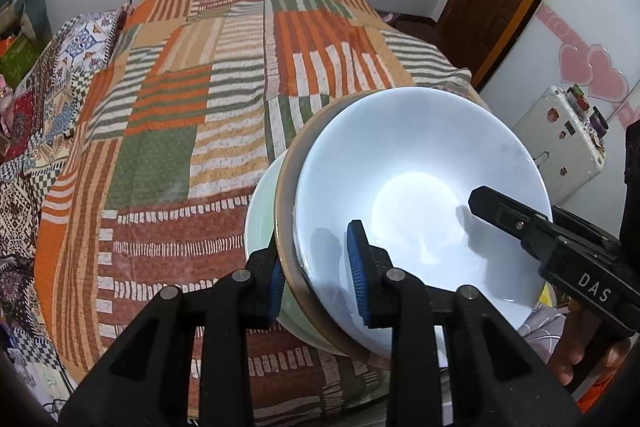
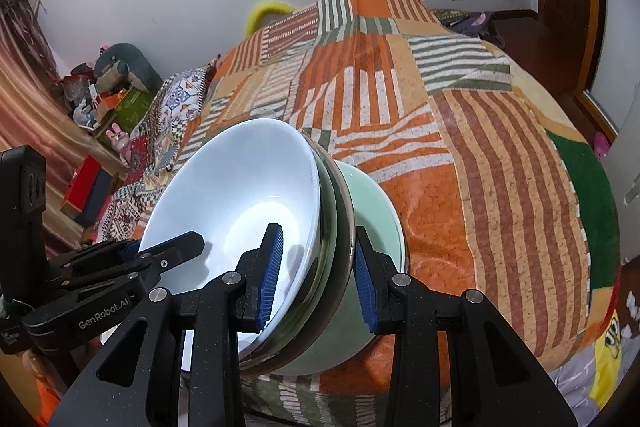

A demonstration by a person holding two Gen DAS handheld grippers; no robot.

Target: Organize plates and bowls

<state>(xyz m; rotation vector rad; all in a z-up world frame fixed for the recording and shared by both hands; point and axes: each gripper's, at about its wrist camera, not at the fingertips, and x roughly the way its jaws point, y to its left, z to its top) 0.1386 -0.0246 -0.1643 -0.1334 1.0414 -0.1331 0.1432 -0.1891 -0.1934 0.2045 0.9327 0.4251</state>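
Here both grippers, left (image 1: 318, 273) and right (image 2: 318, 277), clamp nested bowls (image 1: 420, 211) (white atop green).

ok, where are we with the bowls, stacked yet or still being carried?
Done: the bowls are nested, a white bowl on top, a brown-rimmed one under it and a green bowl at the bottom. In hand: the left gripper and right gripper each clamp the stack's rim from opposite sides, above the patchwork bedspread. Left: setting the stack down. No plates in view.

Both wrist cameras look steeply down, close, sharing the stacked bowls (image 1: 420, 195).
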